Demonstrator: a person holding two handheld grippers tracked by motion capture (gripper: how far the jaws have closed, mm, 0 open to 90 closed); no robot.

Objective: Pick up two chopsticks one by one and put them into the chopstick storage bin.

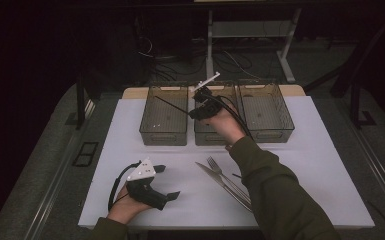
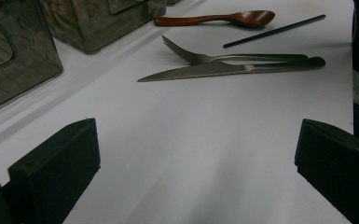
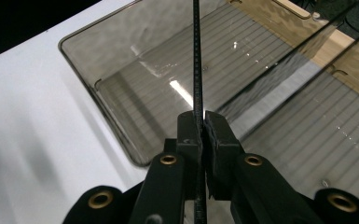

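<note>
Black, thin chopstick [image 3: 196,56] above the left clear bin [image 1: 163,131].
Clamped between the closed right gripper [image 3: 201,128]; left gripper [image 2: 196,154] spread wide, empty, resting near.

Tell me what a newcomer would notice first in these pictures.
Probably the right gripper, raised over the three smoky bins with a black chopstick pinched in its jaws. Next, the knife and fork lying side by side near the table's front edge.

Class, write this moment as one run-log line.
right tongs: shut on black chopstick, above left bin | left tongs: open, nothing between | on table: fork, knife, wooden spoon, second chopstick
</note>
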